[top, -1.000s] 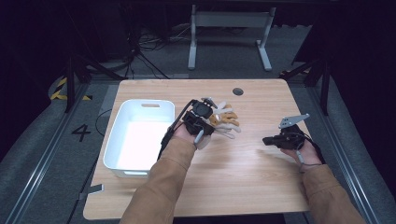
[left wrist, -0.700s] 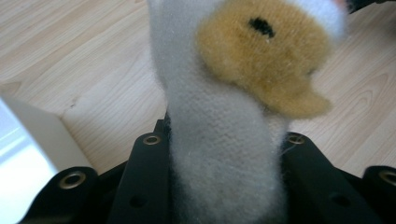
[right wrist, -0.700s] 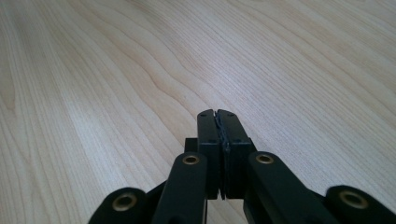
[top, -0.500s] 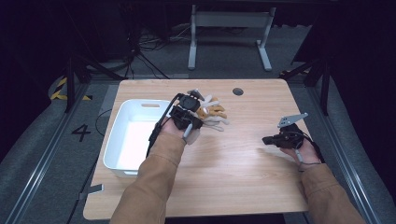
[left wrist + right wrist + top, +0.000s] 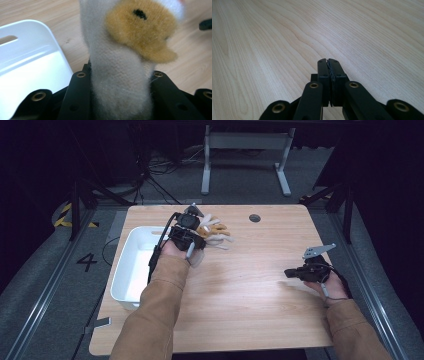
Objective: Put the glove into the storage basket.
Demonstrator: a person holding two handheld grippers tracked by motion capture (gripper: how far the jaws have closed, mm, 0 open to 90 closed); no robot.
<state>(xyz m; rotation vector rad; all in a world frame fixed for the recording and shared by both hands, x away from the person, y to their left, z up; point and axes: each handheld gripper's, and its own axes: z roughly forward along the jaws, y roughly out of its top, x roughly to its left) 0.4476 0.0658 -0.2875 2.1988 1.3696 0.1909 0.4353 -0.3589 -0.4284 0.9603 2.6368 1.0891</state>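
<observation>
resting beside left tool, bare white bin

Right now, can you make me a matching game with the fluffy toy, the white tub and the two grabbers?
Things:
1. plush toy
2. white bin
3. right gripper
4. left gripper

States or places:
A. jaws pressed together with nothing between them, over bare wood
B. clamped on something soft
C. cream fur with a tan patch, squeezed between two black jaws
D. sitting on the table's left side, beside the sleeve

Pairs: 1-C, 2-D, 3-A, 4-B
</observation>
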